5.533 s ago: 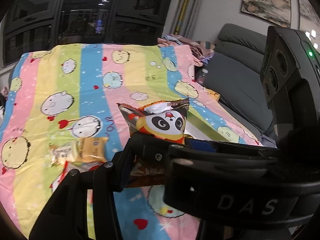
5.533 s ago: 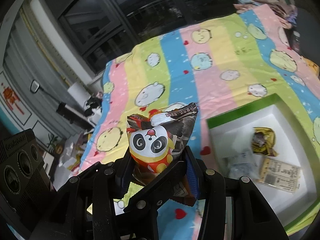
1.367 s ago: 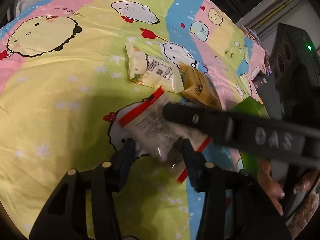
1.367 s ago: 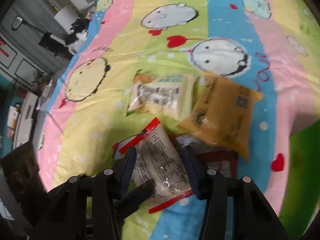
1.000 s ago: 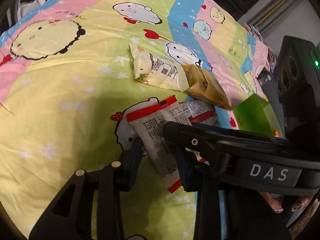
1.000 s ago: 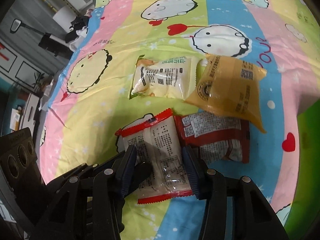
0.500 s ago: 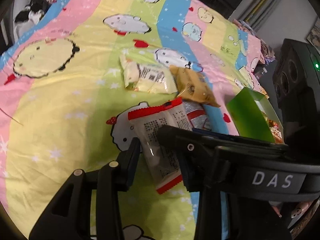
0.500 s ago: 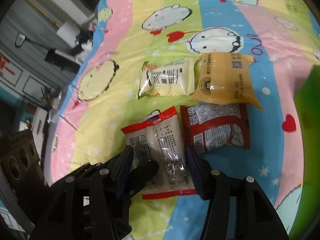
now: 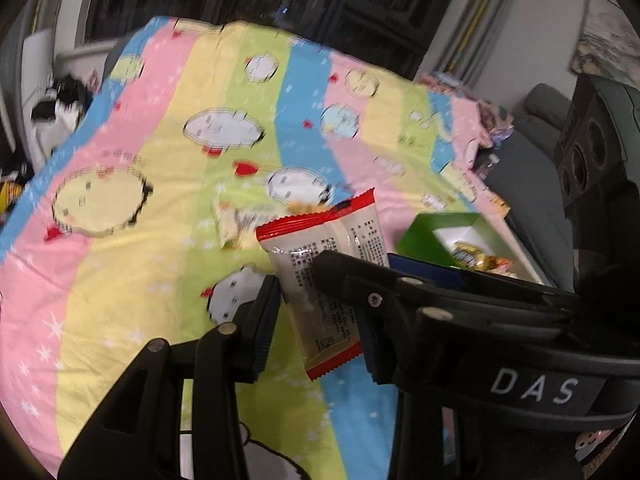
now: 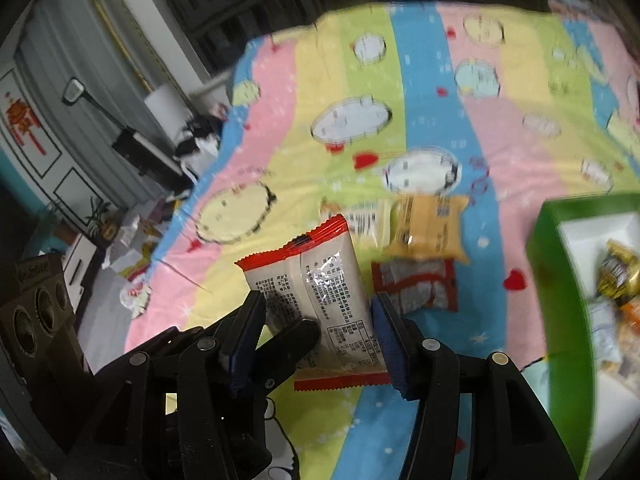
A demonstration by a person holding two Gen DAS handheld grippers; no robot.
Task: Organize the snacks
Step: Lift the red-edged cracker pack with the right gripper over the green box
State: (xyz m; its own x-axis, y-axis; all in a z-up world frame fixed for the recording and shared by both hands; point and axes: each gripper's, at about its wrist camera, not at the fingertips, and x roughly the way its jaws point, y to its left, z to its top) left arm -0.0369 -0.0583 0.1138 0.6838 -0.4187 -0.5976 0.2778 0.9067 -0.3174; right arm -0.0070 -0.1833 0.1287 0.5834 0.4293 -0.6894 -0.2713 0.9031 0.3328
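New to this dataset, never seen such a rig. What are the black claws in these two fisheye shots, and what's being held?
There is no robot. A person carries a two-finger gripper in each hand, each with a fisheye camera looking along its fingers. One picture is from the left gripper, the other from the right gripper; each also catches the other's black finger.

Below is a striped cartoon bedspread. On it lie an orange packet, a red packet, a pale packet and a green box of wrapped snacks.

Lifted between both grippers is a red-edged clear packet. The left is shut on it. The right's jaws have just been opening, with the packet between its pads.
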